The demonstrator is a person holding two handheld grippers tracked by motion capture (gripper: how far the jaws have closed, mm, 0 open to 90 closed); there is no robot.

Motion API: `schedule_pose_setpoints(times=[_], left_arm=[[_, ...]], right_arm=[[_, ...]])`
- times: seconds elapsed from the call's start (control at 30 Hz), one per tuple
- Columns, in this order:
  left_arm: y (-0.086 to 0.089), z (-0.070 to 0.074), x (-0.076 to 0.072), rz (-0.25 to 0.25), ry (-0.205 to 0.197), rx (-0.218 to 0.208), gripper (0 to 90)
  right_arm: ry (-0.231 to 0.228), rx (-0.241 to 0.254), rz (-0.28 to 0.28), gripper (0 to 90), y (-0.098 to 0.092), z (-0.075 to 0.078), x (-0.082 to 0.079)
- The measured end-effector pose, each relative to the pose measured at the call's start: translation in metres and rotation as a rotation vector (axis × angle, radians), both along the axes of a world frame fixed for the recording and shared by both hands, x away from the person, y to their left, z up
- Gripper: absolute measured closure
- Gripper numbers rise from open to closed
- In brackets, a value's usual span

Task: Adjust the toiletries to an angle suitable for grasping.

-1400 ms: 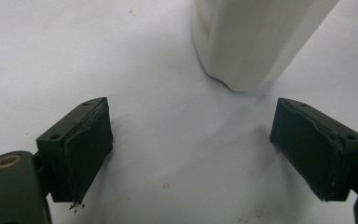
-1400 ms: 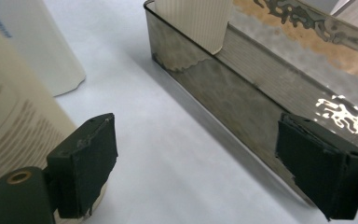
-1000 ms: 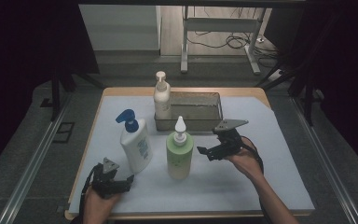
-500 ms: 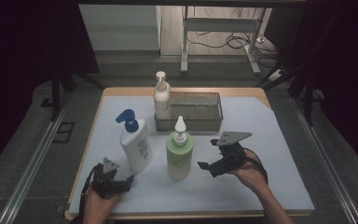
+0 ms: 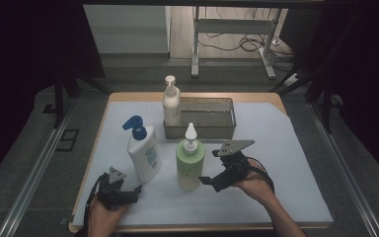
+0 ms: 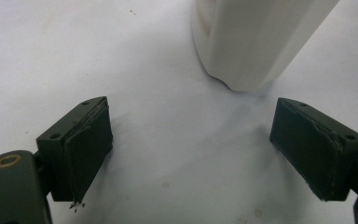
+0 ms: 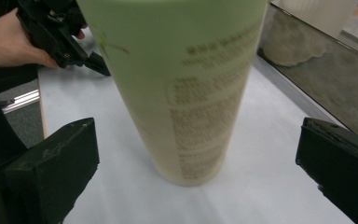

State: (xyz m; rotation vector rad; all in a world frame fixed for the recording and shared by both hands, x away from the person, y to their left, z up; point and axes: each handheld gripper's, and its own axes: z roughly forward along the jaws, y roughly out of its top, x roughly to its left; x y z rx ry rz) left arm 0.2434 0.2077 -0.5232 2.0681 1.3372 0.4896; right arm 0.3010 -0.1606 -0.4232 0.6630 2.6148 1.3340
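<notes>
Jaws, both pairs: spread wide, holding nothing. Right gripper [image 5: 208, 181]: at the near right of the table, aimed at the pale green plastic bottle with the white pointed nozzle cap [image 5: 190, 159]; its own view has that bottle [image 7: 186, 88] upright between the two black pads, neither pad touching it, text label facing the camera. Left gripper [image 5: 134, 190]: low at the near left, resting by the white sheet covering the table [image 5: 276, 148]; its own view has the base of the white plastic pump bottle with the blue pump head [image 6: 256, 37] just ahead of the pads and somewhat to one side. That bottle [image 5: 143, 150] stands upright just left of the green one, near it but apart. Further back: grey rectangular metal tray [image 5: 224, 106], with a cream pump bottle [image 5: 171, 103] at its left end. Step in hand, as judged: right gripper closing on the green bottle. Handling note: advance until the pads sit level on opposite sides of the body, around mid-height or lower, since the bottle is tall and would tip if pushed near the top; close squarely and gently, the smooth rounded plastic being liable to slip or dent; keep clear of the neighbouring white bottle.
</notes>
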Motion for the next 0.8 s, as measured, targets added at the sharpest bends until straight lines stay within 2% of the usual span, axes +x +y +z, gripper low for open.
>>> schedule_pose_setpoints(times=[0.23, 0.43, 0.53, 0.7, 0.8], left_arm=[[0.0, 0.0, 0.0, 0.0, 0.0, -0.001, 12.6], [0.0, 0.0, 0.0, 0.0, 0.001, -0.001, 12.6], [0.0, 0.0, 0.0, 0.0, 0.0, -0.001, 12.6], [0.0, 0.0, 0.0, 0.001, 0.0, -0.001, 12.6], [0.0, 0.0, 0.0, 0.001, 0.0, -0.001, 12.6]], right_arm=[[-0.001, -0.009, -0.012, 0.0, 0.014, 0.005, 0.0], [-0.029, -0.023, -0.009, 0.0, 0.029, 0.006, 0.0], [-0.02, -0.006, -0.029, 0.2, 0.034, 0.005, 0.003], [-0.043, -0.022, -0.038, 0.7, 0.042, 0.003, 0.004], [-0.059, -0.029, -0.054, 4.2, 0.046, 0.002, 0.004]])
